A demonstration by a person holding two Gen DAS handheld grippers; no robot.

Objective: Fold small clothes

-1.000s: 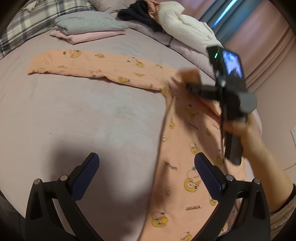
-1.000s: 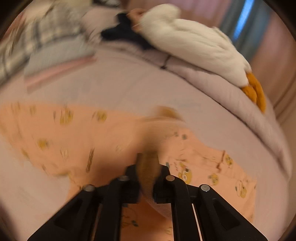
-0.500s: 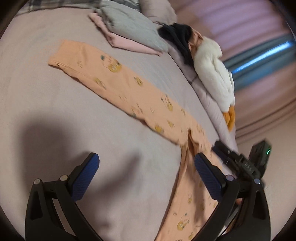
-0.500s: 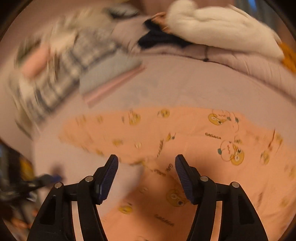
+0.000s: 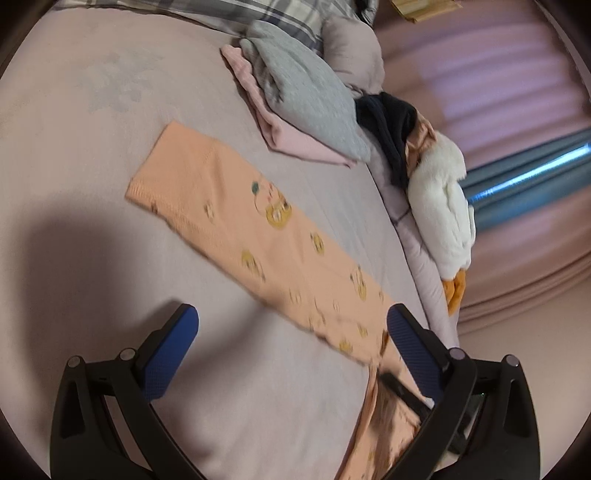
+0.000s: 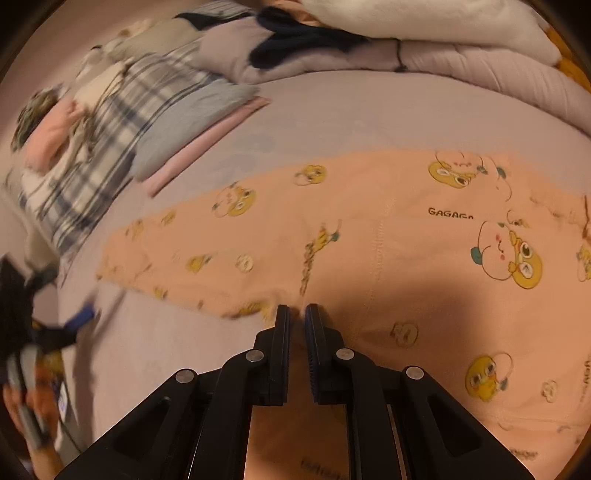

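Peach trousers point(image 5: 236, 218) printed with yellow cartoon faces lie flat on the lilac bed sheet point(image 5: 92, 92), one leg running up and left to its hem. My left gripper point(image 5: 291, 317) hovers open above that leg, holding nothing. My right gripper point(image 6: 295, 310) is closing: its jaws stand almost together, with peach cloth from the trousers point(image 6: 388, 251) pinched between them where the legs meet. In the left wrist view the right gripper point(image 5: 388, 380) shows dark at the lower right, partly hidden behind my left finger. The left gripper's blue pad point(image 6: 81, 317) is a blur at the left edge of the right wrist view.
Folded grey and pink clothes point(image 5: 295, 92) are stacked at the head of the bed, next to a plaid pillow point(image 5: 266, 14). A dark garment point(image 5: 388, 122) and a white duck plush point(image 5: 443, 206) lie on a rolled quilt along the far side. Curtains hang behind.
My right gripper let go of the raised fold, opened, then closed on the cloth where the legs meet. My left gripper rolled and swung along the outstretched leg toward its hem.
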